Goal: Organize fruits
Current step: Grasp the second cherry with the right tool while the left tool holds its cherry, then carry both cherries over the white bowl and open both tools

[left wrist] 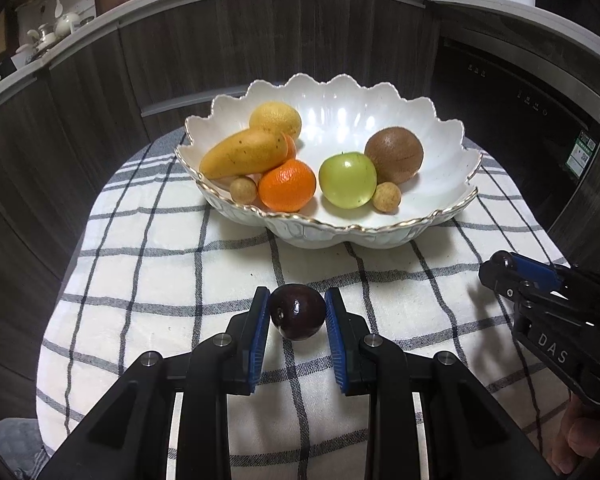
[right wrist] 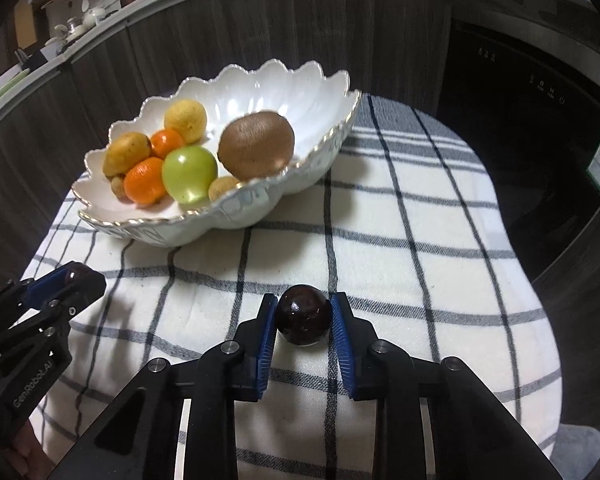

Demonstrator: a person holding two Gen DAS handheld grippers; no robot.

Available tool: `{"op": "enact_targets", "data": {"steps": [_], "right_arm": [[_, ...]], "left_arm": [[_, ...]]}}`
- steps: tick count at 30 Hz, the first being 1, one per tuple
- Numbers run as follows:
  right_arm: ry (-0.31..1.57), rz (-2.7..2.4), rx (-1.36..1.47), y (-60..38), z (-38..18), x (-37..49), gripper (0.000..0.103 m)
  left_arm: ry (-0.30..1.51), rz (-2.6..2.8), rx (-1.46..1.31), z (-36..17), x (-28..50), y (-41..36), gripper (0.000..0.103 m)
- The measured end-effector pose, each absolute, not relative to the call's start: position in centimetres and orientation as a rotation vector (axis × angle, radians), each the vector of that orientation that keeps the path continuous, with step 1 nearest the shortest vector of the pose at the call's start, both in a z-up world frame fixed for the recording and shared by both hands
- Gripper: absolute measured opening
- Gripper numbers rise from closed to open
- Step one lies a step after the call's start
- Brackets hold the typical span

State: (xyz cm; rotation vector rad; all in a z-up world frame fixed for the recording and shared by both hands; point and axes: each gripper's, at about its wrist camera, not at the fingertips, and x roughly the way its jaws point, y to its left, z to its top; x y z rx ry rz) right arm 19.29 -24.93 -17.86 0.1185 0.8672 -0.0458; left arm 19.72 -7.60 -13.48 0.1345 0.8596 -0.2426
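Left gripper [left wrist: 297, 312]: jaws drawn narrow, blue pads closed on a dark plum [left wrist: 298, 311]; the plum is held between the pads just above the cloth [left wrist: 160, 280]. Right gripper [right wrist: 303, 316]: jaws likewise narrow, a second dark plum [right wrist: 303, 314] clamped between its pads, low over the cloth, near side, right of the bowl [right wrist: 260, 208]. Each gripper is also seen from the other's camera, off to the side, pads closed on something dark and round. Bowl: white, scalloped, gold-edged, set on the checked cloth well beyond both grippers. Contents: mango [left wrist: 242, 152], lemon [left wrist: 275, 119], orange [left wrist: 287, 185], a second orange partly hidden behind the mango, green apple [left wrist: 347, 179], kiwi [left wrist: 394, 154], two small tan round fruits [left wrist: 243, 189] at the near rim. Step in hand, as judged: both plums are gripped and ready for transfer; neither is yet in the bowl. Next move, as judged: each plum is to be lifted clear of the near rim, carried over the bowl, and released into the open middle, where no fruit would be knocked.
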Motion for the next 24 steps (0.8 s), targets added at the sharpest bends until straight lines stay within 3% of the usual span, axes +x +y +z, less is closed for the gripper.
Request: {"op": "enact_targets", "data": {"steps": [24], "right_arm": [[0.695, -0.017, 0.113, -25.2, -9.0, 21.7, 0.029]], "left_arm": [[0.745, -0.285, 0.122, -5.9, 25.0, -8.9, 0.028]]}}
